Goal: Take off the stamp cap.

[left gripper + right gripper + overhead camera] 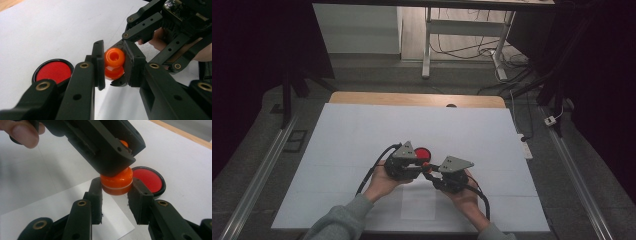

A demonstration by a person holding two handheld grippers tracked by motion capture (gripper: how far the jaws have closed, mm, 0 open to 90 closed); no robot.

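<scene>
Both grippers meet over the middle of the white tabletop, a little toward its near edge, and both pinch one small orange bottle point(114, 64) between them. The left gripper point(113, 65) has its jaws pressed on the upper part, where a round opening faces its camera. The right gripper point(116, 187) clamps the wider lower body, just below a thin pale seam that runs round it. The bottle is held off the surface, above a sheet of white paper point(75, 205) that lies near the tabletop's near edge. Just beside it, toward the far edge, a red disc in a black rim point(149, 180) lies flat on the tabletop, apart from both grippers.

The bottle looks like glossy hard plastic: light, stiff, and likely slippery on its rounded shoulders. The flat pads have little to bite on where the surface curves, so the straight band of the lower body seems the safest hold, and the right gripper sits there. The top hold looks less secure because the part is small and rounded. If the two halves are to be twisted or pulled apart, it could slip or pop free, so a firm square grip on each side of the seam seems wise
</scene>
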